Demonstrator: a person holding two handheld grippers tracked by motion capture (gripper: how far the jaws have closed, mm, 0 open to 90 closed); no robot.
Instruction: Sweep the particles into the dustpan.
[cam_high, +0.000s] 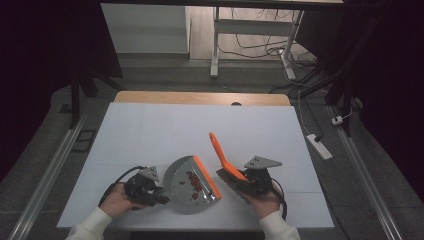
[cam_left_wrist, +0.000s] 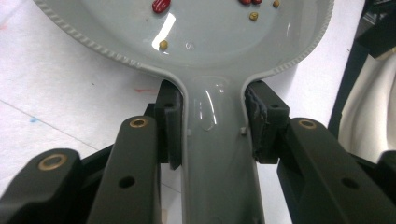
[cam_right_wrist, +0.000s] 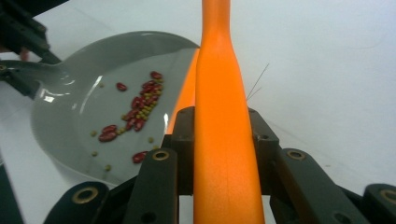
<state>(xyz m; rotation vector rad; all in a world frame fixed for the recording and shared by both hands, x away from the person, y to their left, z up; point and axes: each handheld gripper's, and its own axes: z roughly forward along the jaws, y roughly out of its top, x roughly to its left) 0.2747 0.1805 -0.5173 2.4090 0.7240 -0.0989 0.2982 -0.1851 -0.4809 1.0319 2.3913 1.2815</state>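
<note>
A grey dustpan (cam_high: 187, 184) with an orange front lip lies on the white table near its front edge. Red beans (cam_high: 194, 182) and small greenish ones (cam_right_wrist: 141, 106) are scattered inside it. My left gripper (cam_high: 150, 192) is shut on the dustpan's grey handle (cam_left_wrist: 215, 154), one jaw on each side. My right gripper (cam_high: 248, 181) is shut on an orange brush (cam_high: 222, 156), whose handle (cam_right_wrist: 219, 116) runs up between the jaws. The brush's dark bristle head rests on the table just right of the dustpan's lip.
The white table top (cam_high: 165, 130) stretches far beyond the dustpan. A wooden edge (cam_high: 200, 97) runs along the back. On the floor to the right lie a power strip (cam_high: 320, 146) and cables. A hand and white sleeve hold each gripper.
</note>
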